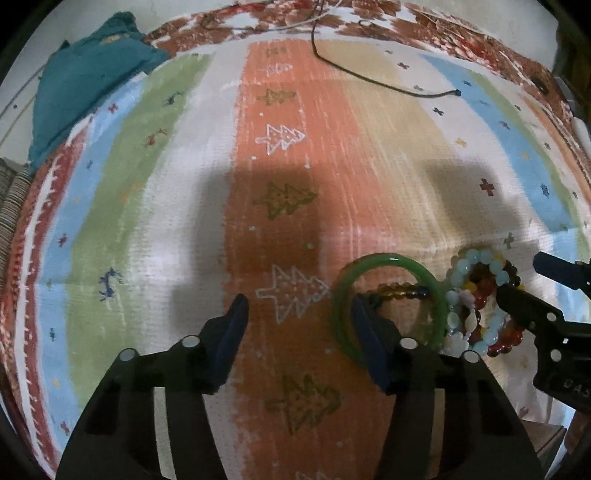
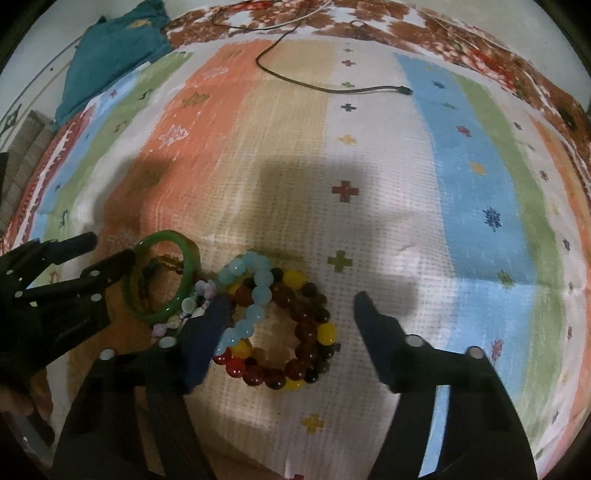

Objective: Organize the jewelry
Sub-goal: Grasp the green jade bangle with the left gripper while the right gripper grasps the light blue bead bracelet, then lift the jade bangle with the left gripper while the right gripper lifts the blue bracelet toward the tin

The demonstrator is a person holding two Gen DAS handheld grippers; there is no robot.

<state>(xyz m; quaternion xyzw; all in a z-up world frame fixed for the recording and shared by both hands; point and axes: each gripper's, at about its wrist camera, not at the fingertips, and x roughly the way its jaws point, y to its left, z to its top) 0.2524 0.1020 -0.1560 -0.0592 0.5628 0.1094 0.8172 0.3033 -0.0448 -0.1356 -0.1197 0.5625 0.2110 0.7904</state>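
Note:
A green bangle (image 1: 388, 264) lies on the striped cloth (image 1: 184, 184), with an amber bead bracelet (image 1: 400, 290) inside its ring. Beside it is a pile of bead bracelets: pale blue (image 1: 480, 258), red and yellow (image 1: 484, 291), and shell beads (image 1: 456, 325). My left gripper (image 1: 297, 314) is open; its right finger sits over the bangle's ring. In the right wrist view my right gripper (image 2: 290, 306) is open, straddling the red, brown and yellow bracelet (image 2: 306, 332) and the pale blue bracelet (image 2: 251, 291). The bangle (image 2: 166, 273) is at its left.
A black cable (image 1: 369, 79) with a plug end lies far across the cloth. A teal cloth (image 1: 85, 81) is bunched at the far left corner. A floral blanket (image 1: 406, 18) borders the far edge. The right gripper's body (image 1: 546, 325) enters the left view.

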